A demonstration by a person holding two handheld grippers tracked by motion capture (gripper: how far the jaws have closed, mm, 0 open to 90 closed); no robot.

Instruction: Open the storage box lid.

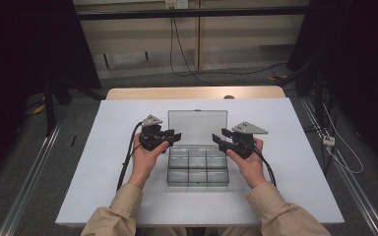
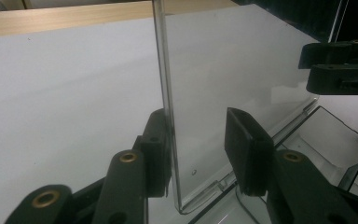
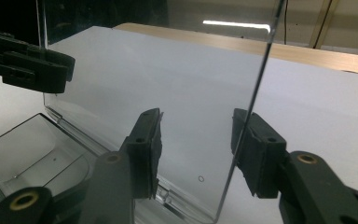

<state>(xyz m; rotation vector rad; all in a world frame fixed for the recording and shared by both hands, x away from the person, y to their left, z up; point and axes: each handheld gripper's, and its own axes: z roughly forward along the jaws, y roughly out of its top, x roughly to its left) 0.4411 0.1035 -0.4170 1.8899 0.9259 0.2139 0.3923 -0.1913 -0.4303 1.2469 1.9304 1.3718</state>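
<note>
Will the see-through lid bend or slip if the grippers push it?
The lid looks like thin, hard plastic standing upright, so it probably stays stiff. Its glossy face may slip between the left hand-held gripper pads. It seems hinged to the box, so it would likely swing.

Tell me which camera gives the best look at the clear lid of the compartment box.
The high view: it shows the whole lid open behind the box's compartments, between the left gripper and right gripper. The left gripper view shows just its left edge between open fingers; the right gripper view shows its right edge.
</note>
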